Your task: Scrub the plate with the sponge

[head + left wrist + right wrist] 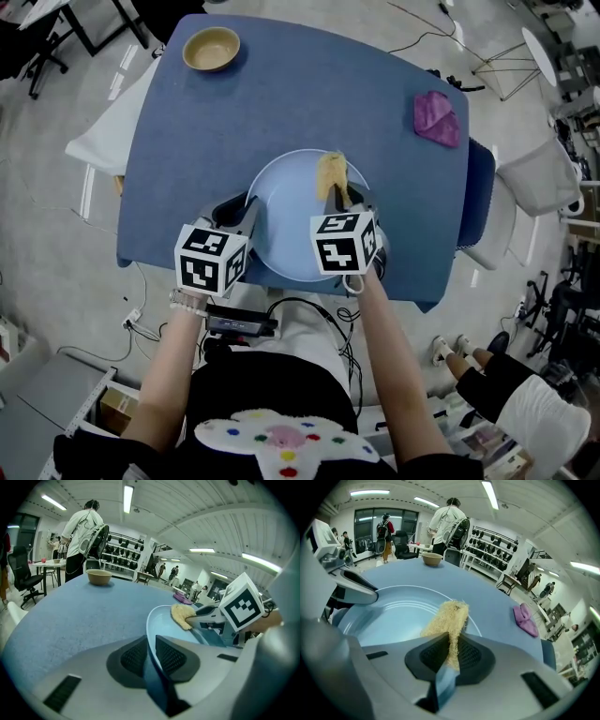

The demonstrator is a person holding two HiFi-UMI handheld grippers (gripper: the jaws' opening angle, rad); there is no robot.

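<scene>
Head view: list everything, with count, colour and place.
table: 1, blue top, centre
plate: 1, light blue, at table's near edge
sponge: 1, yellow, on plate's far right part
bowl: 1, tan, table's far left corner
cloth: 1, purple, table's far right
chair: 1, white, right of table
left gripper: 1, grey with marker cube, clamped on plate's near left rim
right gripper: 1, grey with marker cube, clamped on sponge over plate
</scene>
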